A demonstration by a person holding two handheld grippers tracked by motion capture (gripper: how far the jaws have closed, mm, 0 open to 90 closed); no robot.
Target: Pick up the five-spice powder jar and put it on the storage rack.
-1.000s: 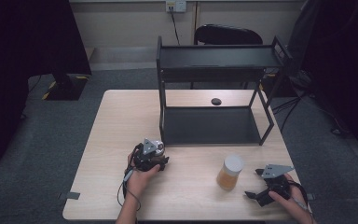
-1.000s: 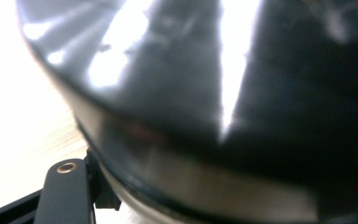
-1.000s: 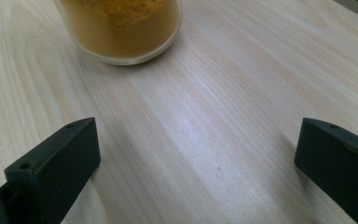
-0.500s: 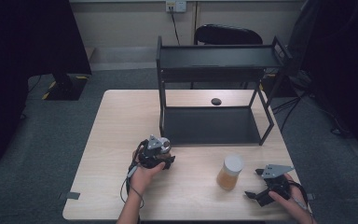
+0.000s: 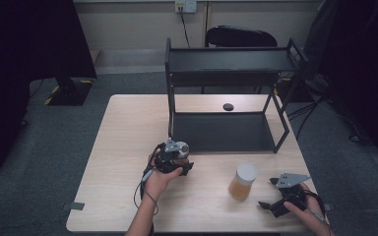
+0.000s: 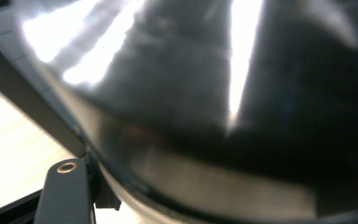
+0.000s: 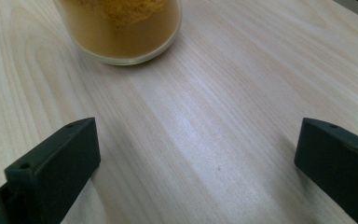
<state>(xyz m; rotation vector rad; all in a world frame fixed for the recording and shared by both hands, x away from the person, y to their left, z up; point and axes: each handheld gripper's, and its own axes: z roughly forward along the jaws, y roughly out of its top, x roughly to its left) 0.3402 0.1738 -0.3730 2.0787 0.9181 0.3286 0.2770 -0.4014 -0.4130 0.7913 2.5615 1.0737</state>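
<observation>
My left gripper (image 5: 173,161) is held over the table's middle, just in front of the black rack's left post, shut on a dark glossy jar (image 5: 179,148) with a grey lid. Up close, that jar's dark shiny wall (image 6: 223,102) bulges over the left gripper view, with one black finger (image 6: 65,189) at its lower left. Resting near the table's front right corner, my right gripper (image 5: 272,193) is open, nothing between its jaws (image 7: 196,158). A jar of amber-brown stuff (image 5: 242,182) with a white lid stands upright just left of it; its base (image 7: 121,32) lies ahead of the jaws.
A black two-level rack (image 5: 226,61) stands on the far half of the light wood table (image 5: 128,128). A small dark round thing (image 5: 228,106) lies on the table behind the rack's lower shelf. A dark chair (image 5: 241,35) sits beyond the table.
The left hand has carried the dark jar forward and to the right, closer to the rack's lower shelf, and slightly higher. The right gripper and the amber jar have not moved.
</observation>
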